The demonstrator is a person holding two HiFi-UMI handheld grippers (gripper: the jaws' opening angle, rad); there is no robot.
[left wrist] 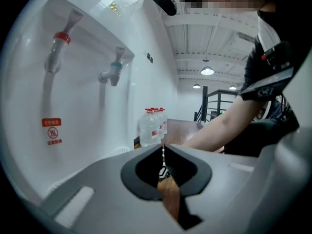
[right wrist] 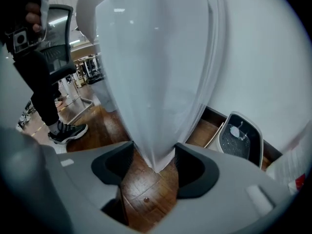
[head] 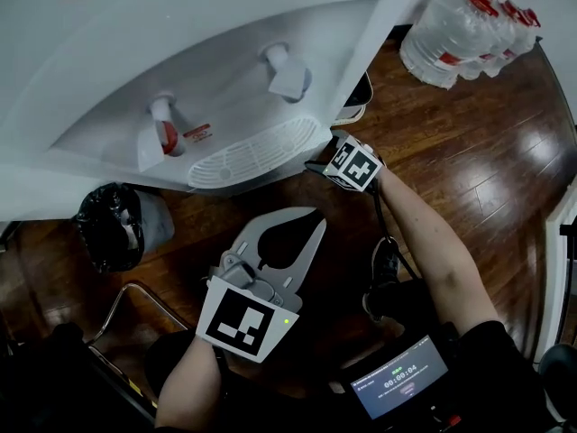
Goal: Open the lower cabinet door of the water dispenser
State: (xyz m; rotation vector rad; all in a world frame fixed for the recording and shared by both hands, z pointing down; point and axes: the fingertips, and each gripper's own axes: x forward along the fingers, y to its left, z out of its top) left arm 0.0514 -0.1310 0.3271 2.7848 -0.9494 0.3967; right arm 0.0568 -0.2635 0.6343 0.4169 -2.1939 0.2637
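The white water dispenser [head: 225, 79] fills the top of the head view, with a red tap [head: 164, 132] and a pale tap [head: 287, 70] over its drip grille. My right gripper [right wrist: 153, 162] points down beside the dispenser's right side. Its jaws clasp a white lower panel edge [right wrist: 156, 130] of the dispenser, which fills the gap between them. In the head view only its marker cube [head: 353, 165] shows. My left gripper [head: 315, 213] hangs in front of the dispenser over the floor, shut with nothing in it. Its tips meet in a thin line in the left gripper view [left wrist: 162, 152].
Several large water bottles [head: 469, 25] stand on the wood floor at the back right. A black bin bag [head: 113, 224] sits left of the dispenser. A white-rimmed dark tray [right wrist: 239, 138] lies by the wall. A metal chair frame [head: 135, 309] is at lower left, and a person stands behind [right wrist: 44, 91].
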